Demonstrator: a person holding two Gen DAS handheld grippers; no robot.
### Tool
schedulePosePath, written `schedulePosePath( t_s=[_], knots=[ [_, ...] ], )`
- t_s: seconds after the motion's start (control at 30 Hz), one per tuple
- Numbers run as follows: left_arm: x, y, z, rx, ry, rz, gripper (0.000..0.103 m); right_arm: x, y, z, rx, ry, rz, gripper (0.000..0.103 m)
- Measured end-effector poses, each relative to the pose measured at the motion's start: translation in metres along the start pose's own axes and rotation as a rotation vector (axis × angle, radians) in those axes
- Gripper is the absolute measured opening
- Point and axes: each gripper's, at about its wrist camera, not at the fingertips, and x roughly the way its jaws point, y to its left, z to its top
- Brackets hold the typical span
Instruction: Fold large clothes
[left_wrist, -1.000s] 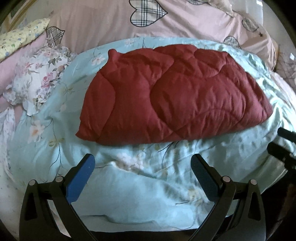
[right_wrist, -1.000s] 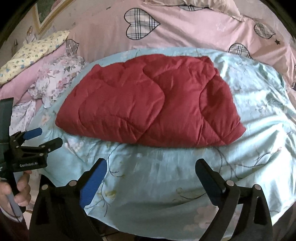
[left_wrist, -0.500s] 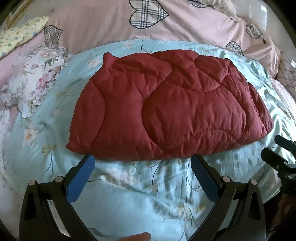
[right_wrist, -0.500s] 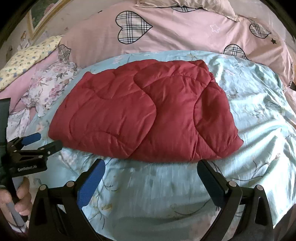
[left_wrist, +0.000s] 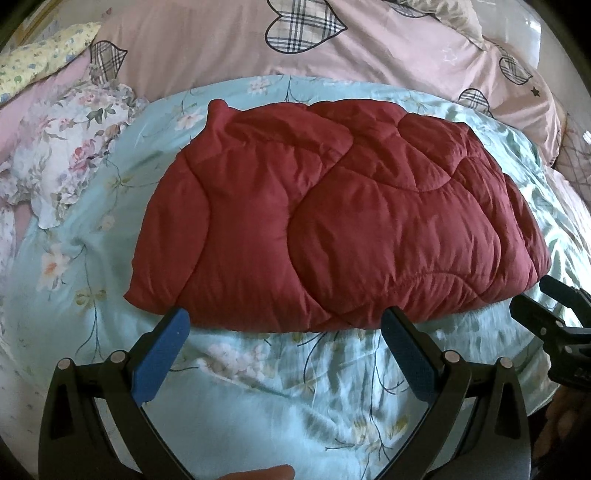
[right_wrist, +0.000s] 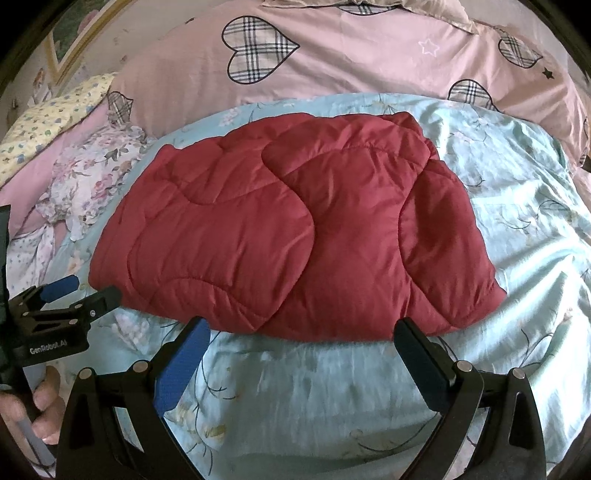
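- Red quilted jacket (left_wrist: 332, 229) lying flat in the middle of the bed, already doubled into a broad padded bundle, its layered edges showing along the right side
- Folding judged partly done: bundle wide enough for at least one more fold, nothing held at this moment
- Left gripper (left_wrist: 284, 325) spread wide, empty, fingertips just at the near hem of the jacket
- Right gripper (right_wrist: 299, 332) likewise spread wide and empty, poised at the same near hem further right
- Light blue flowered sheet (left_wrist: 258, 387) under the jacket, rumpled, bare in front of the hem
- White flowered cloth (left_wrist: 62, 155) bunched to the left, apart from the jacket
- Pink cover with checked hearts (right_wrist: 369, 59) heaped along the far side; yellow flowered pillow (right_wrist: 48, 125) at far left
- Framed picture (right_wrist: 70, 44) on the wall behind, upper left; daylight from the right
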Motion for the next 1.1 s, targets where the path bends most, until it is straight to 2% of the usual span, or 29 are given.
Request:
schedulePosePath(
  t_s=[1.1],
  knots=[
    [0.0009, 0.0049, 0.0051, -0.019, -0.015, -0.004, 0.103, 0.0028, 0.0017, 0.0063, 0.007, -0.005, 0.006, 0.101]
  ],
)
